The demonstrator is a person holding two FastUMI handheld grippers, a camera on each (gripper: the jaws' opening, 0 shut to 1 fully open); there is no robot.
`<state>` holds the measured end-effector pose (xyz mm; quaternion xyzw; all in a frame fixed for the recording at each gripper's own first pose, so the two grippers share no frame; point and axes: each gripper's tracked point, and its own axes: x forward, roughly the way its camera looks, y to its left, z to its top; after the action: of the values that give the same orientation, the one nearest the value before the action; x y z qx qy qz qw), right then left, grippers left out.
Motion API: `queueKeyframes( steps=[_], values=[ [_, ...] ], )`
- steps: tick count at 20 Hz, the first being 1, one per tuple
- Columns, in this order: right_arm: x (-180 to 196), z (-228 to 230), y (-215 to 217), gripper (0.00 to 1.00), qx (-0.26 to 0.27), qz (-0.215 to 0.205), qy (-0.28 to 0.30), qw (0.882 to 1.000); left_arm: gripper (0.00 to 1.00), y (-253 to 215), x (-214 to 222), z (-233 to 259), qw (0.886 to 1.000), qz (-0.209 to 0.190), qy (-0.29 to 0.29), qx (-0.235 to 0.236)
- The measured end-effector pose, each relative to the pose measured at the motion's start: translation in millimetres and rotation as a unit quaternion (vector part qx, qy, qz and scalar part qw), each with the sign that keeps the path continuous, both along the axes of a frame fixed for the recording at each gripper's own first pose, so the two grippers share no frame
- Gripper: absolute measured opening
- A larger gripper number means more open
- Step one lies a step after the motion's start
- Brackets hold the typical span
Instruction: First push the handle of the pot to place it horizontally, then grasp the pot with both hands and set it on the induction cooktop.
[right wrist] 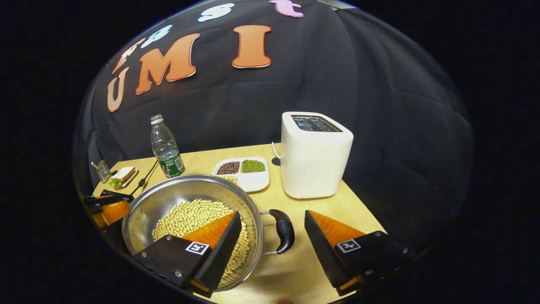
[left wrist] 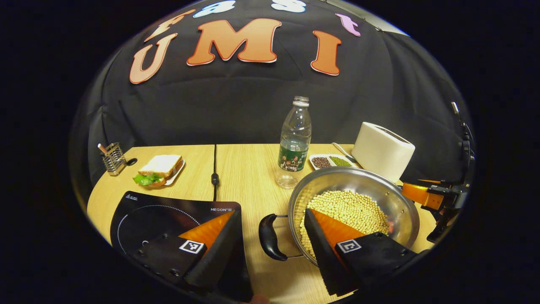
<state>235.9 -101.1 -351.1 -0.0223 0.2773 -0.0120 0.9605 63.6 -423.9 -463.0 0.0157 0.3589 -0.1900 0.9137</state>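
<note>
Pot (left wrist: pixel 358 198) sits on the table (left wrist: pixel 249 169), just right of the cooktop (left wrist: pixel 160 215) in the left gripper view, w/ a bottle (left wrist: pixel 295 141) beyond it. It's a wide steel bowl-shape, about half full of soybeans (left wrist: pixel 348 209). Judgement: fairly heavy w/ that load, rigid, polished wall prob. slippery; beans are loose and will slide or spill if it tips, so the lift needs to stay level. Best hold looks like the two black side handles, one per gripper: left handle (left wrist: pixel 268 237) on the cooktop side, right handle (right wrist: pixel 284 230) on the toaster (right wrist: pixel 316 154) side. Both handles appear to lie out flat from the rim already, so the push step looks done or nearly so.

Left gripper (left wrist: pixel 274 249): jaws wide apart, nothing between the pads; left handle sits in the gap, one finger over the cooktop, the other over the pot's near rim. Not clamped yet.

Right gripper (right wrist: pixel 274 249): jaws also wide apart, straddling the right handle, one finger over the beans, the other over bare table. No contact visible.

Both grippers point fwd and slightly down from the near side, mirrored on either side of the pot. Each can be seen at the far edge of the other's view.
</note>
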Motion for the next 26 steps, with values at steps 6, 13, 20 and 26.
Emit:
queueKeyframes(
  steps=[6,13,20,26],
  values=[
    [4.4,-18.0,-6.2,0.94,-0.002,-0.014,0.028,0.999,0.98,-9.5,-4.5,-18.8,0.999,-0.017,0.033,0.012],
    [7.2,-36.9,-8.9,0.94,0.016,-0.026,0.065,0.997,0.98,-19.2,-6.2,-38.5,0.997,-0.024,0.078,0.017],
    [6.6,-63.6,4.0,0.84,0.056,-0.022,0.118,0.991,0.98,-22.0,-1.8,-45.1,0.994,-0.026,0.104,0.026],
    [-4.8,-62.4,1.7,0.59,0.092,-0.032,0.136,0.986,0.69,-15.2,4.5,-58.6,0.990,-0.020,0.130,0.050]
  ],
)
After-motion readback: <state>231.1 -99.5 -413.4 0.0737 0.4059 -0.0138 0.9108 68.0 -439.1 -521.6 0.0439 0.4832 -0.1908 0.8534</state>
